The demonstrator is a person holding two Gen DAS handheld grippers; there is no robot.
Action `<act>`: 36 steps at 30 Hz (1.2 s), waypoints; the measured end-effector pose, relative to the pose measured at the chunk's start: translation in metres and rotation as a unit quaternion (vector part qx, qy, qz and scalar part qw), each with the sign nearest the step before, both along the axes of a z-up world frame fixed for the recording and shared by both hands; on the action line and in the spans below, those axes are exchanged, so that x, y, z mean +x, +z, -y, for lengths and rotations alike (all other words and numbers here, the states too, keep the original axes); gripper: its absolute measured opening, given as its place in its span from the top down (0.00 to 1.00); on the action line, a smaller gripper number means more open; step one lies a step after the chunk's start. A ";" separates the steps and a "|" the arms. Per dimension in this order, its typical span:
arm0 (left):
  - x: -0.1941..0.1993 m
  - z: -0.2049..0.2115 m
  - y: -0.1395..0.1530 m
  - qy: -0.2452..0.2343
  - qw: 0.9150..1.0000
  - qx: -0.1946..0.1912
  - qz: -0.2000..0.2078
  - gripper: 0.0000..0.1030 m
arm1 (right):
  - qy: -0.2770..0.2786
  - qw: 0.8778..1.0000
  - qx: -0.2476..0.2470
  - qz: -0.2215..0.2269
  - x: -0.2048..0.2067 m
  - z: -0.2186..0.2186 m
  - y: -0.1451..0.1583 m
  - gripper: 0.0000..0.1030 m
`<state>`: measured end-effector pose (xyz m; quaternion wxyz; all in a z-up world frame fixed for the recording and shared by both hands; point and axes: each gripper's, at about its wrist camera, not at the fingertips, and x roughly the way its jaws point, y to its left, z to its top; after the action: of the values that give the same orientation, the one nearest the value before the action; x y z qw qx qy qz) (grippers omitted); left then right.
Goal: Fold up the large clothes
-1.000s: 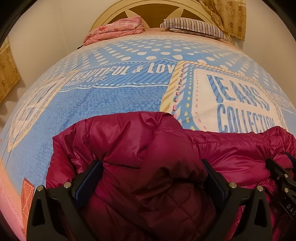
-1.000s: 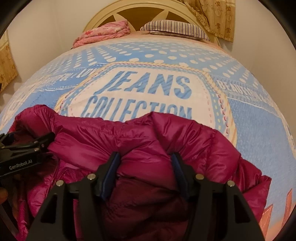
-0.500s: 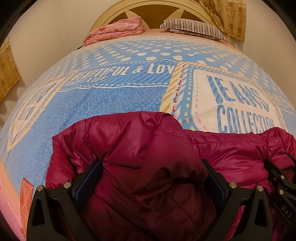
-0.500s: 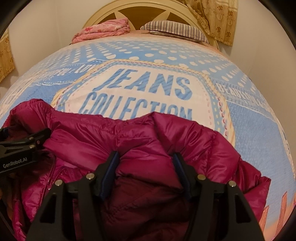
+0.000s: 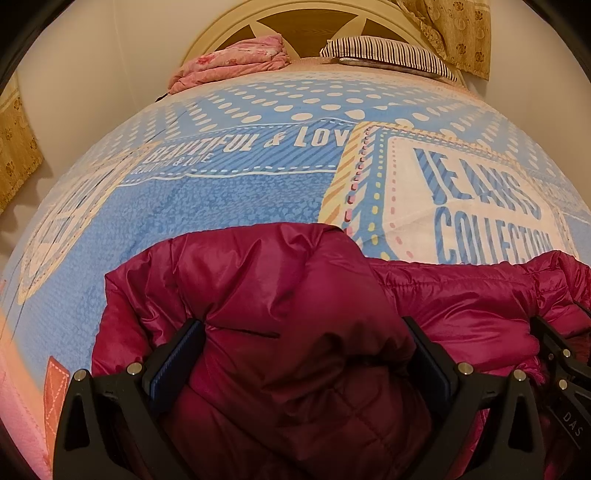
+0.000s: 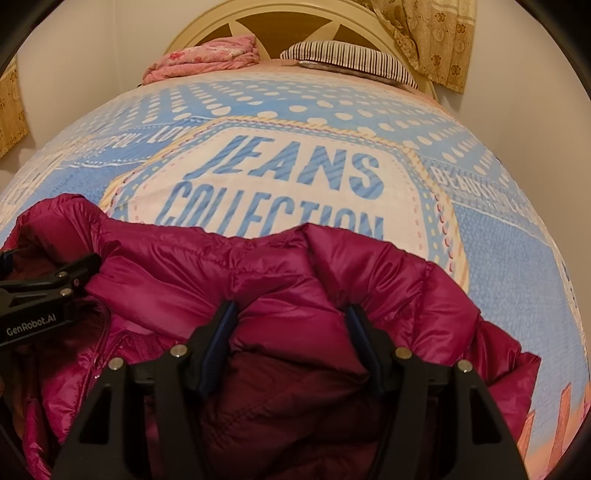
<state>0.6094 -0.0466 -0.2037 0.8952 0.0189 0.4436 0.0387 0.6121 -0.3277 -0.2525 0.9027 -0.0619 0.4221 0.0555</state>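
Beyond the bulky magenta quilted down jacket (image 5: 280, 295), the blue printed bedspread (image 5: 229, 206) lies bare and passable. Far beyond the jacket, a folded pink floral blanket (image 5: 236, 59) and striped pillow (image 5: 388, 55) block the cream wooden headboard (image 6: 295, 14).

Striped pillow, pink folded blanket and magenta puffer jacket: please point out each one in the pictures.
striped pillow (image 6: 351, 59): right wrist view, middle of its striped top.
pink folded blanket (image 6: 207, 61): right wrist view, its upper fold.
magenta puffer jacket (image 5: 280, 280): left wrist view, shiny panel above the gripper fingers.
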 end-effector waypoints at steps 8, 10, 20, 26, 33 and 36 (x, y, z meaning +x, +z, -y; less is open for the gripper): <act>-0.004 -0.014 0.017 -0.014 0.999 -0.049 -0.012 0.01 | 0.009 1.000 0.026 -0.013 -0.002 0.011 0.010 0.36; -0.021 -0.024 0.036 -0.024 0.997 -0.075 0.007 0.01 | -0.008 0.998 0.057 -0.007 -0.016 0.027 0.024 0.36; -0.210 -0.091 0.065 -0.055 0.997 -0.047 0.022 0.01 | -0.016 0.995 0.087 -0.035 -0.186 0.092 0.042 0.26; -0.315 -0.119 0.037 -0.054 0.998 -0.011 0.006 0.01 | -0.045 0.994 0.086 -0.041 -0.305 0.112 0.027 0.23; -0.399 -0.137 0.017 -0.046 0.998 -0.043 0.006 0.01 | -0.072 0.990 0.119 -0.031 -0.397 0.112 0.017 0.23; -0.421 -0.137 0.008 -0.043 0.998 -0.052 0.009 0.01 | -0.077 0.990 0.118 -0.026 -0.420 0.109 0.016 0.23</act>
<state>0.1883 0.0907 -0.1953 0.8997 -0.0086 0.4357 -0.0230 0.1919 -0.4363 -0.2370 0.8941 0.0792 0.4394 0.0364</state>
